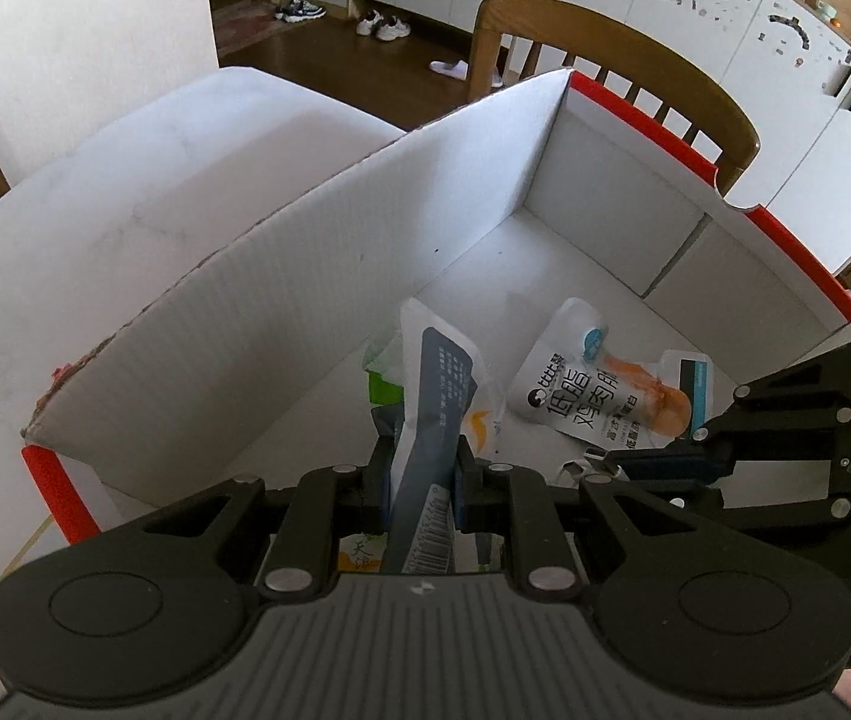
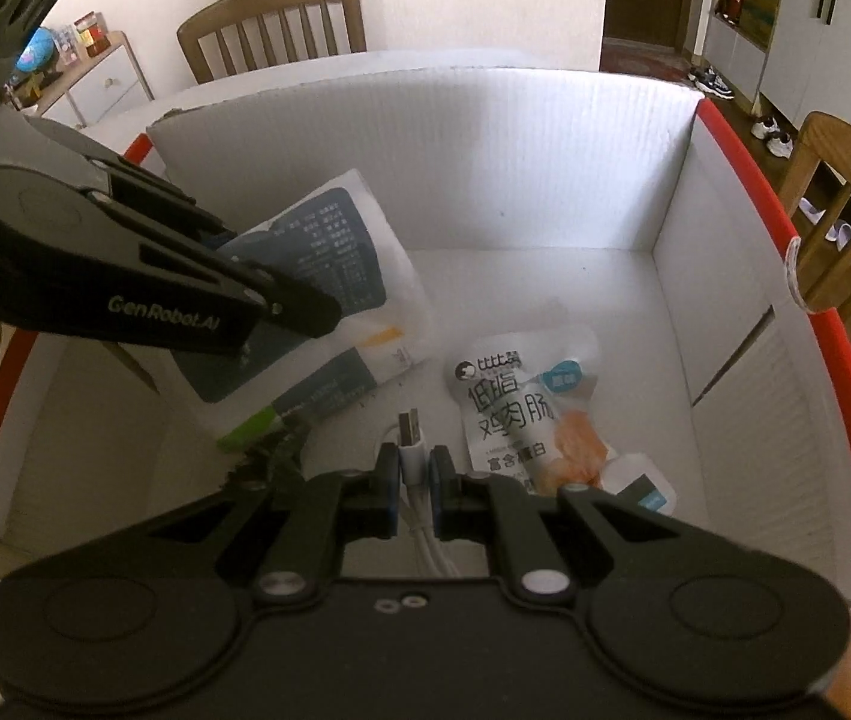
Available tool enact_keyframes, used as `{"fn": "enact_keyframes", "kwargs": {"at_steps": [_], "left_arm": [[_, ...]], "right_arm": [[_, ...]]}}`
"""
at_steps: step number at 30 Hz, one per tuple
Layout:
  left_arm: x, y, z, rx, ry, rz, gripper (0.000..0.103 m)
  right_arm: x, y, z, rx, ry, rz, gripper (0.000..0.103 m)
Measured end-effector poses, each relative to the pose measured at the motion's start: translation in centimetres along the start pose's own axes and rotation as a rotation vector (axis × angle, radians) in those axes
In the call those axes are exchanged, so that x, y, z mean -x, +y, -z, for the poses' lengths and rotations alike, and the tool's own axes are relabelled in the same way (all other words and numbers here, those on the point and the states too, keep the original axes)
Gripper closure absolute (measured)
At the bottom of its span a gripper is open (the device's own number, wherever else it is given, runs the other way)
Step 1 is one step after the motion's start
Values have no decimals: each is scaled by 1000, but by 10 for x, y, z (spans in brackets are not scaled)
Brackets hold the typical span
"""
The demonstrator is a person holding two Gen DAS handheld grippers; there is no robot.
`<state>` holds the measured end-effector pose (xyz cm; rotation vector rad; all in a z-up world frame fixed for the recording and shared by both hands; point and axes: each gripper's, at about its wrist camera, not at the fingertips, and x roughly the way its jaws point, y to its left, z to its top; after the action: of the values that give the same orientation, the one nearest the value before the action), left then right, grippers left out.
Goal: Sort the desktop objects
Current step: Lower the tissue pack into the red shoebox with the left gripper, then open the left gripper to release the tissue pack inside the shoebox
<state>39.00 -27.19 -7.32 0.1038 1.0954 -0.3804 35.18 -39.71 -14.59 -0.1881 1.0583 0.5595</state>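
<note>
**Both grippers loaded over open carton**

Left gripper [image 1: 422,480]: clamped on a white pouch with dark blue printed panel [image 1: 431,414], held edge-on between the pads, barcode end toward the camera. Seen from the right wrist view as tilted down into the carton, pouch [image 2: 329,264] hanging from the tips, lower edge close to or on the carton floor; contact not resolvable.

Right gripper [image 2: 413,474]: closed on a white USB cable [image 2: 412,462], metal plug projecting just past the fingertips, cable strands trailing back toward the camera. In the left wrist view, visible at right edge [image 1: 653,459], pointed inward over the carton floor.

Carton [image 1: 317,276]: white corrugated walls, red outer rim, top open, standing on a white table [image 1: 95,198].

On the carton floor:
- 1 white sausage pouch with large dark characters and an orange picture [image 2: 515,408], lying flat, just beside the right gripper's tips.
- 1 small white packet with a teal patch [image 2: 644,489], partly under the sausage pouch's near end.
- 1 flat pack with a green edge [image 2: 251,429] under or behind the blue-panel pouch; overlap hides most of it.

Surroundings: wooden chair [image 1: 617,48] behind the carton's far wall, white cabinets [image 1: 725,6] beyond, shoes [image 1: 383,27] on the dark floor.
</note>
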Motion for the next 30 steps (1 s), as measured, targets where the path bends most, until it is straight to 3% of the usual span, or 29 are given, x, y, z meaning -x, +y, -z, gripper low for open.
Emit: {"fn": "enact_keyframes", "kwargs": {"at_steps": [13,17,20,21,30], "left_arm": [[4,6,1,46,-20,-22,81],[8,5,1,40,-31,-21,71],[13,4,1,34,-47,-16,45],[15,3,1,29,-55,-10,42],[32,0,4,38,-103,2,40]], "right_arm": [[-2,-3,-2,-3,18,13,83],[4,-2,-1,-9,14,16,80],[6,-3,-1,-11,7,13,76],[7,-3,0,-11,4,13,75],[23,-3,1,-13,-31,8,62]]}}
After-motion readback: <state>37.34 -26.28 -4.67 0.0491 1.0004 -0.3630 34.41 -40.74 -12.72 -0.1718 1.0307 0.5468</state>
